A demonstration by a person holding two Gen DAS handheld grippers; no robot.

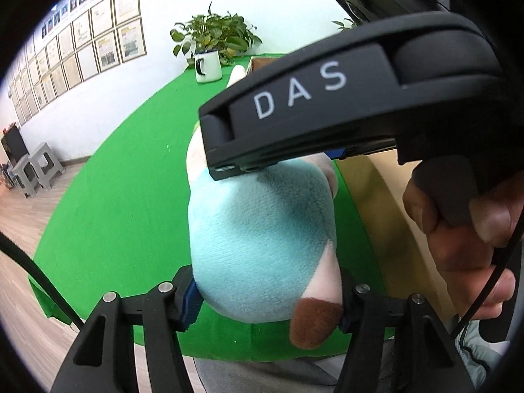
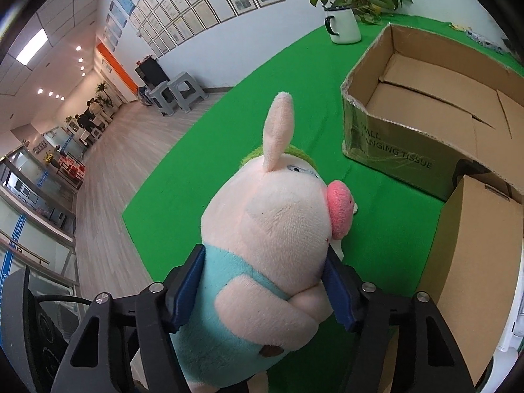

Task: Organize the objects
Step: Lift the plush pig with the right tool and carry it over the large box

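- One plush pig (image 2: 271, 245) is clamped by both tools: left tool (image 1: 267, 298) at its teal bottom, right tool (image 2: 265, 285) at its middle.
- Two cardboard boxes (image 2: 425, 104) and one potted plant (image 2: 344, 23) sit on the green tabletop (image 2: 229, 137).

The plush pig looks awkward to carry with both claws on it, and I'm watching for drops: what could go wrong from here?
1. The left claw grips only the plush pig at its soft lower end, so it may slip.
2. The right claw pinches squashy fabric; uneven pulls could twist the toy loose.
3. The cardboard box rim could catch its ear.
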